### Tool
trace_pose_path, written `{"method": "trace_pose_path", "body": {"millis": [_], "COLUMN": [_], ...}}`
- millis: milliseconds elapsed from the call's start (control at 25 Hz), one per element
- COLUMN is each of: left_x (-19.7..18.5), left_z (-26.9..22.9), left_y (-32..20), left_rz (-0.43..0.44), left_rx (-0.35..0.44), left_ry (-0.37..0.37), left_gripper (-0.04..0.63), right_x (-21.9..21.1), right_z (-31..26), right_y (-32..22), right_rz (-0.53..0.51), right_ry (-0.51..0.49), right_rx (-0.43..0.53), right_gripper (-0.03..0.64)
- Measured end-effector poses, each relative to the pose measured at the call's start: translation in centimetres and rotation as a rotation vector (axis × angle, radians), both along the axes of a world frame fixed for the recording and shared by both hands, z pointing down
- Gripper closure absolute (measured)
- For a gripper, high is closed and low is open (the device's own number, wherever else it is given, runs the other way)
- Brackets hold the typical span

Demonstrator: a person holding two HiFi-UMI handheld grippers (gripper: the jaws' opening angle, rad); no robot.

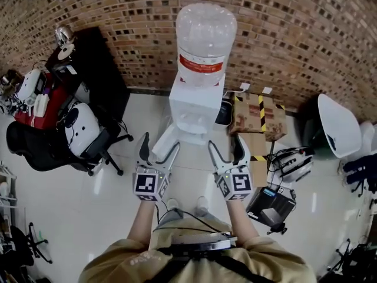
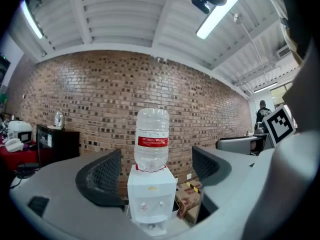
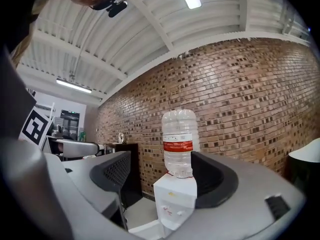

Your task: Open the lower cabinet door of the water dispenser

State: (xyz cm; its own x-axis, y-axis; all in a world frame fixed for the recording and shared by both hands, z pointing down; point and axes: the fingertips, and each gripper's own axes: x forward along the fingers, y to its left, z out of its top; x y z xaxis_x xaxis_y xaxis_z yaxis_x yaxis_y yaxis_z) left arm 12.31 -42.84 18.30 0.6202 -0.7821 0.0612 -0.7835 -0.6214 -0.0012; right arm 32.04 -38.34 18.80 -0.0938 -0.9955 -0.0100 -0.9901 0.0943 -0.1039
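Head view: I see water dispenser vs brick wall, low door looks swung out; left gripper & right gripper in front. Left gripper view: jaws apart, empty. Right gripper view: same.

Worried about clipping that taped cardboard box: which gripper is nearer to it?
Right. The right gripper is just left of the cardboard box; the left gripper is farther left, across the front of the water dispenser.
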Motion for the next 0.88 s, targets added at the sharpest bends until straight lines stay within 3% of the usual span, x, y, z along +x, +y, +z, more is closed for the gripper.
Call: {"method": "trace_pose_path", "body": {"millis": [360, 880], "left_x": [1.6, -2.0], "left_z": [-1.4, -1.9], "left_y": [2.7, 3.3], "left_rz": [0.005, -0.054], "left_rx": [0.068, 0.062], "left_ry": [0.006, 0.021], "left_gripper": [0.184, 0.183], "right_x": [0.5, -4.0], "right_z": [-2.6, -2.9], "right_y": [3.1, 1.6], "right_rz": [0.035, -0.06], "right_ry": [0.005, 0.038], "right_rx": [0.052, 0.069], "right_gripper": [0.241, 0.249]}}
